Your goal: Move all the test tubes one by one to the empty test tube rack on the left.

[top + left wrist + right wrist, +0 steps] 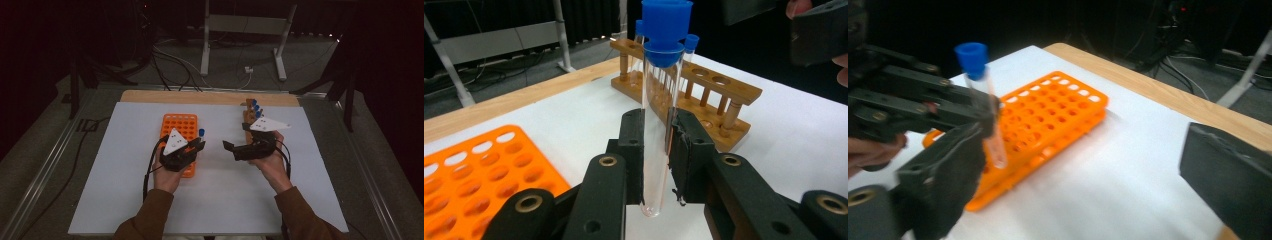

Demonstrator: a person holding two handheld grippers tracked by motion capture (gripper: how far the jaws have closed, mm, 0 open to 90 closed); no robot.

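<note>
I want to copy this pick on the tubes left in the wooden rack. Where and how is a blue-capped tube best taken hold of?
Grip the bare glass just below the blue cap, coming level from the side. The tubes in the wooden rack stand upright with only their tops clear. The left hand-held gripper clamps the test tube across its round glass wall, cap up.

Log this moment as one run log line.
left gripper: shut on test tube | right gripper: open, empty | orange rack: under tube | wooden rack: behind
</note>
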